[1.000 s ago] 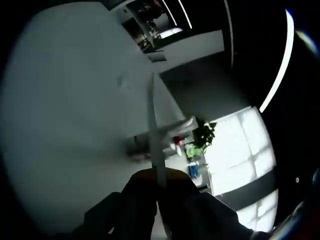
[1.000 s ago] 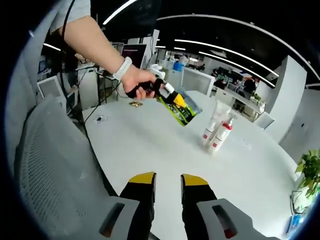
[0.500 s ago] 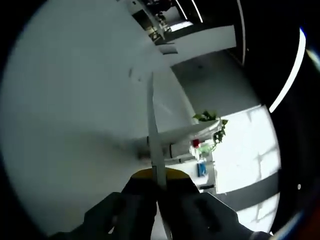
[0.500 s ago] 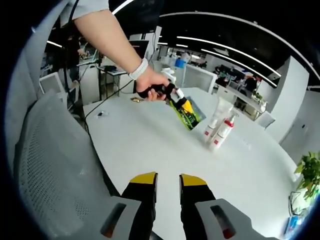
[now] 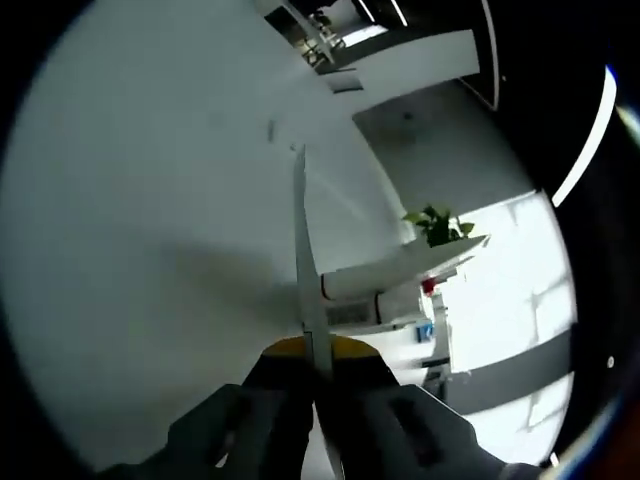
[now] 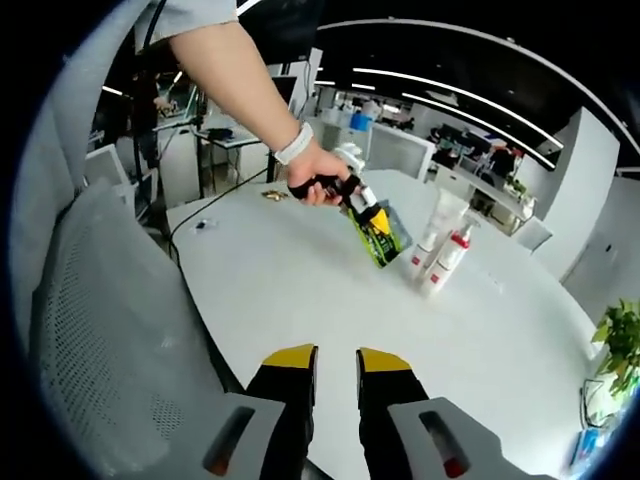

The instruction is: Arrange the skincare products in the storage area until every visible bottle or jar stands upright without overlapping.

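In the left gripper view my left gripper (image 5: pixel 315 350) is shut on a thin flat pouch (image 5: pixel 300 250), seen edge-on and rising between the jaws. From the right gripper view the same left gripper (image 6: pixel 352 198) is held in a person's hand, carrying the green and yellow pouch (image 6: pixel 380 235) just above the white table (image 6: pixel 300 290). Right beside the pouch stand a white tube (image 6: pixel 437 222) and a white pump bottle (image 6: pixel 446 262), both upright with red labels. My right gripper (image 6: pixel 337 362) hangs open near the table's front edge with nothing between its jaws.
A grey mesh chair back (image 6: pixel 100 330) stands close on the left of the right gripper. A thin cable (image 6: pixel 215 205) runs over the table's far left corner. Desks and screens fill the office behind. A green plant (image 6: pixel 620 345) is at the far right.
The hand with the left gripper and pouch has moved right and down, closer to the tube and pump bottle. The left gripper view has swung with it. My right gripper has stayed put.
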